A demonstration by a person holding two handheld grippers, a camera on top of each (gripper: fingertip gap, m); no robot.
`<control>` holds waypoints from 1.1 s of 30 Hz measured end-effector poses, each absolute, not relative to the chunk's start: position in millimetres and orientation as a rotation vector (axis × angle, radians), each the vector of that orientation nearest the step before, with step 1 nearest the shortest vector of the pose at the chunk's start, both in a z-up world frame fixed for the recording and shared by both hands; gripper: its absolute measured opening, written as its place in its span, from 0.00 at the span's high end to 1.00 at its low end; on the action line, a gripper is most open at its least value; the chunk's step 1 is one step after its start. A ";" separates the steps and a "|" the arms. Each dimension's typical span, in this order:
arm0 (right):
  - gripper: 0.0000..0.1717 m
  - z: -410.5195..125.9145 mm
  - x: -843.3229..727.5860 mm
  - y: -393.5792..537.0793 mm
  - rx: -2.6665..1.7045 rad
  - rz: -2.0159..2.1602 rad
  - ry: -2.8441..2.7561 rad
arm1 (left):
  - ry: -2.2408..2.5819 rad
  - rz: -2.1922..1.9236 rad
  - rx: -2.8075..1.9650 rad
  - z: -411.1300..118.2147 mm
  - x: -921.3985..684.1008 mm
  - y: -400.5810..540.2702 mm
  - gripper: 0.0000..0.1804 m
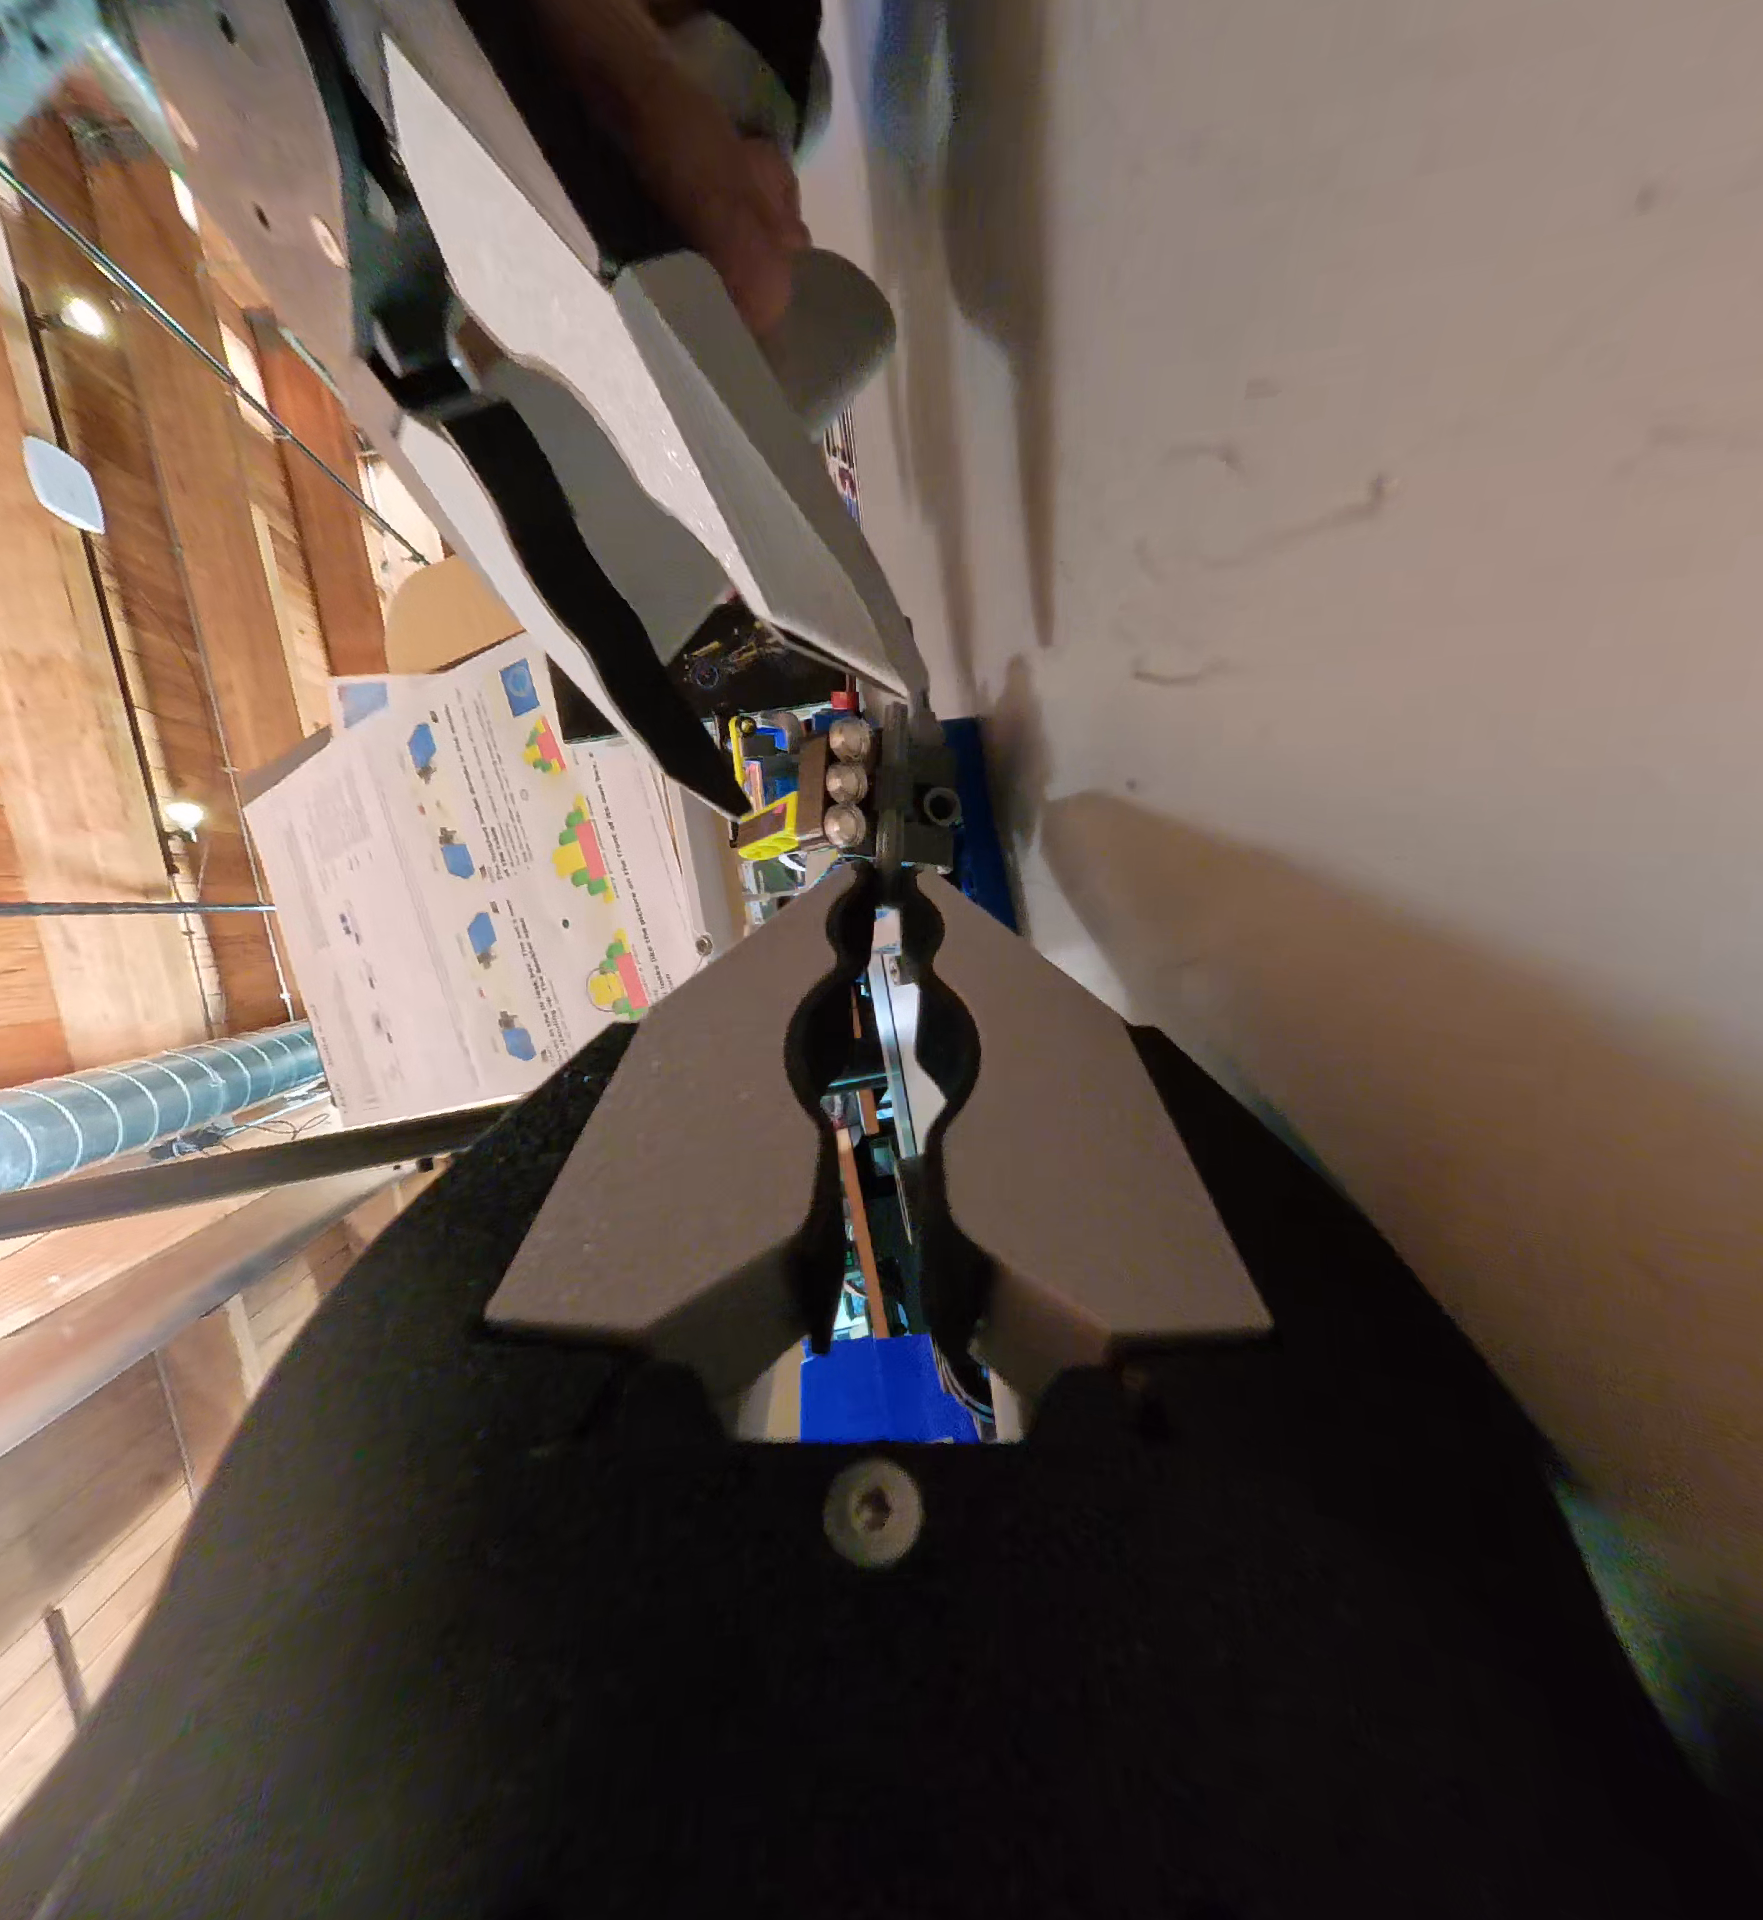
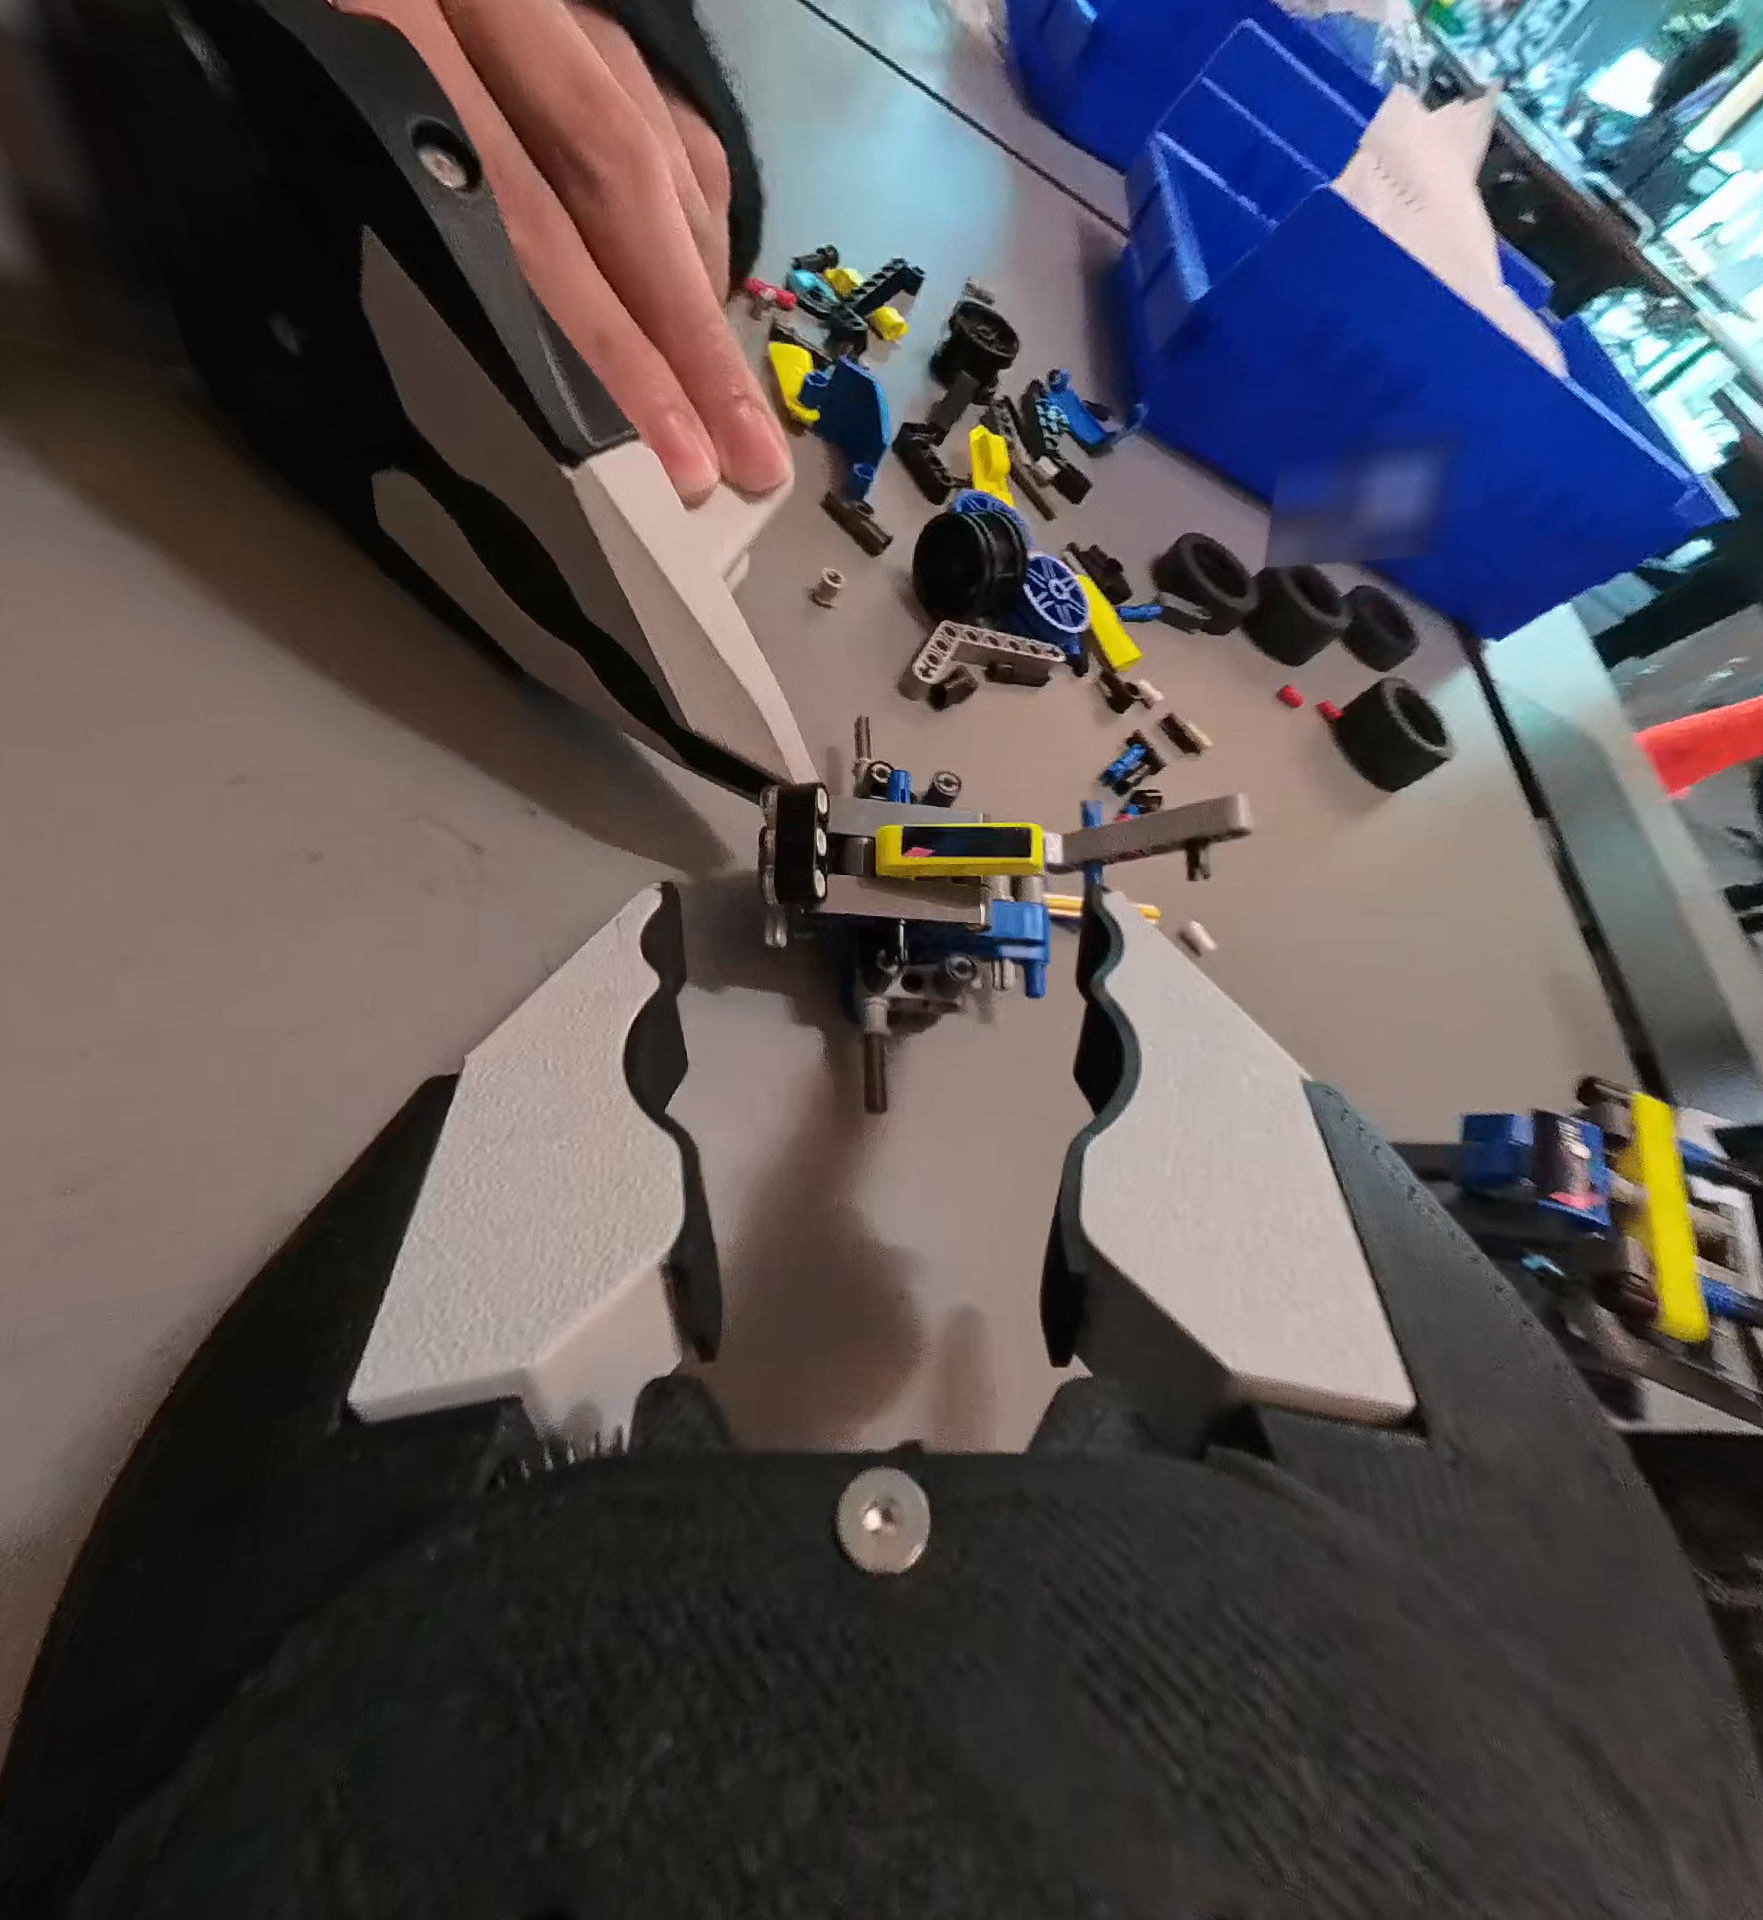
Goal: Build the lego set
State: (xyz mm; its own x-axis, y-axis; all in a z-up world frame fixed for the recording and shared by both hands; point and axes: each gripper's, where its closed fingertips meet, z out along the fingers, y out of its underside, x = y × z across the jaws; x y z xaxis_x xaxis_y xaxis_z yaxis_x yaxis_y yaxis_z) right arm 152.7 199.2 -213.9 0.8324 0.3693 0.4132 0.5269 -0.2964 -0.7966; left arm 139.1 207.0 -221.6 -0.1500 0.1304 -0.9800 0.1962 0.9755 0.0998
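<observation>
Grey tabletop [image 2: 233,727] was strewn with loose parts [image 2: 991,644] and tyres [image 2: 1396,732]. Over it, the small brick assembly [image 2: 918,862] was pinched thinly at its black end by the closed left gripper [image 1: 882,883]. The right gripper [image 2: 882,899] was spread wide astride it, with neither pad pressed on. On so slight a pinch, the assembly could likely be twisted loose or pulled apart if it were knocked.
</observation>
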 end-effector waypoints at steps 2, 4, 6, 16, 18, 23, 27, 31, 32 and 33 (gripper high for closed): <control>0.60 -215.4 151.4 204.9 -1.915 -0.123 -0.658 | 1.728 -0.069 0.243 -221.9 138.5 207.5 1.00; 0.67 -214.8 150.4 208.4 -1.918 -0.072 -0.663 | 1.729 -0.080 0.245 -222.0 137.6 207.3 1.00; 0.67 -213.7 148.6 211.5 -1.926 0.004 -0.654 | 1.731 -0.090 0.241 -222.4 137.3 207.1 1.00; 0.74 -209.8 150.8 215.4 -1.966 0.244 -0.561 | 1.725 -0.101 0.228 -221.7 138.8 208.5 1.00; 0.74 -212.3 150.7 213.7 -1.987 0.242 -0.571 | 1.737 -0.111 0.213 -222.7 139.3 210.0 0.99; 0.60 -210.6 160.3 205.2 -2.002 -0.039 -0.605 | 1.767 -0.165 0.144 -222.0 140.6 213.1 0.99; 0.70 -207.1 150.3 197.8 -1.876 -0.511 -0.801 | 1.800 -0.254 0.035 -218.0 142.7 217.3 1.00; 0.83 -211.8 149.7 194.9 -1.829 -0.810 -0.903 | 1.823 -0.339 -0.068 -212.2 146.4 220.7 1.00; 0.86 -209.2 150.0 196.5 -1.805 -0.849 -0.894 | 1.824 -0.350 -0.078 -211.3 146.9 221.1 0.99; 0.87 -208.6 149.2 198.1 -1.793 -0.869 -0.902 | 1.823 -0.358 -0.081 -210.5 146.8 220.9 0.99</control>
